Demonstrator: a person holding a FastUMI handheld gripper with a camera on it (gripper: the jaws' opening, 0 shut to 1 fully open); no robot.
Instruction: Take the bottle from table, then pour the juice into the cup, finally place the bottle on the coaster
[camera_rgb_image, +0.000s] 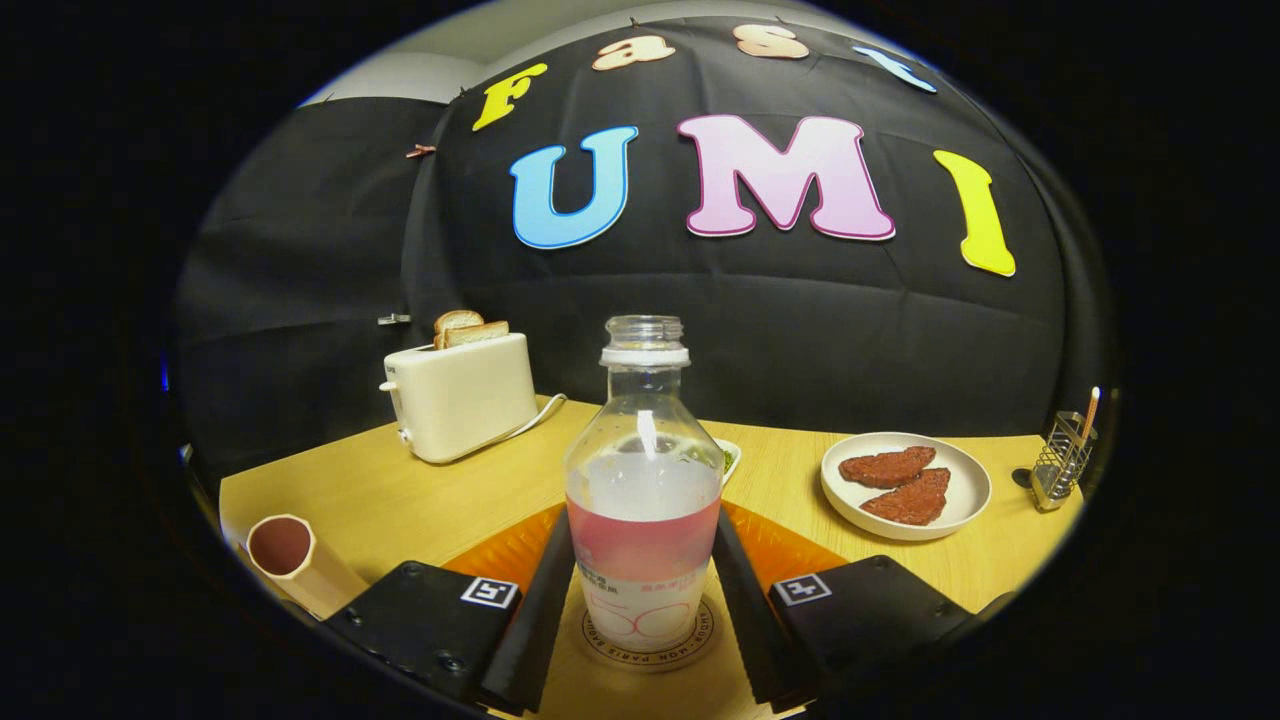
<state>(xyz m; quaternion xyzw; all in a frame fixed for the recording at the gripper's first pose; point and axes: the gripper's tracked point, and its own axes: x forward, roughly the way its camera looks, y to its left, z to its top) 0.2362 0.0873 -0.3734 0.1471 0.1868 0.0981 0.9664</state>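
A clear, uncapped bottle (643, 500) with a band of pink juice low in it stands upright on a round printed coaster (650, 650). My gripper (645, 530) holds it: both fingertips (560, 545) lie flush against the bottle's sides, so it is shut on the bottle. The coaster rests on an orange mat (500, 550). A cream cup (292, 560) with a pinkish inside stands left of the fingers, near the table's edge.
A cream toaster (462, 395) with two bread slices stands at the back left, its cord trailing on the wooden table (400, 500). A white plate (905, 485) with two brown patties lies to the right, and a wire holder (1062, 460) beyond it. A small white dish (728, 458) peeks out behind the bottle.
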